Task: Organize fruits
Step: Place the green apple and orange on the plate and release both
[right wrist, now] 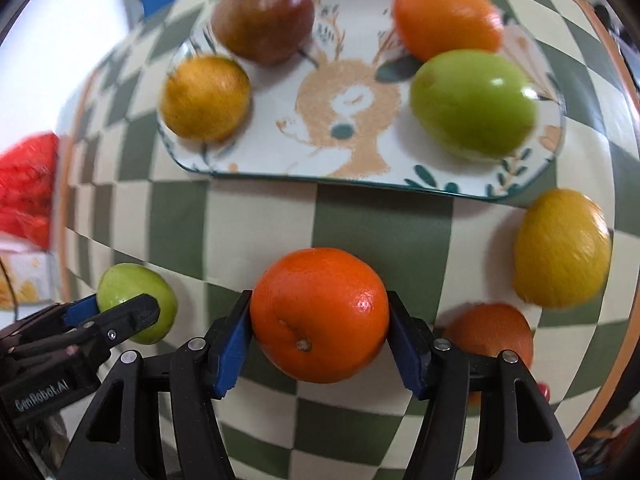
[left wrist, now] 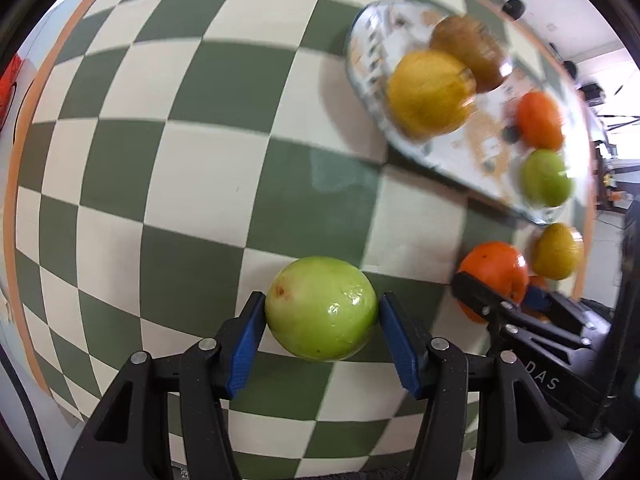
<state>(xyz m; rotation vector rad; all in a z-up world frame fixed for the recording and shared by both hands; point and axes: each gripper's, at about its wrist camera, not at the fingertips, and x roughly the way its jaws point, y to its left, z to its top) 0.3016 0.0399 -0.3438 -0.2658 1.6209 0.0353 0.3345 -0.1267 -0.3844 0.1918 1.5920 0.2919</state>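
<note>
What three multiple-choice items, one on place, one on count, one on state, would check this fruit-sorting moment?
1. Where is the brown fruit?
A. on the plate
B. on the cloth
C. in a claw

2. How many fruits lie on the plate?
A. two
B. four
C. six

3. What does the left claw hold?
A. nothing
B. an orange
C. a green fruit

Key:
1 A, it sits at the plate's far left corner.
2 B, brown, yellow, orange and green.
3 C, both blue pads press its sides, while the right claw grips the orange.
</note>
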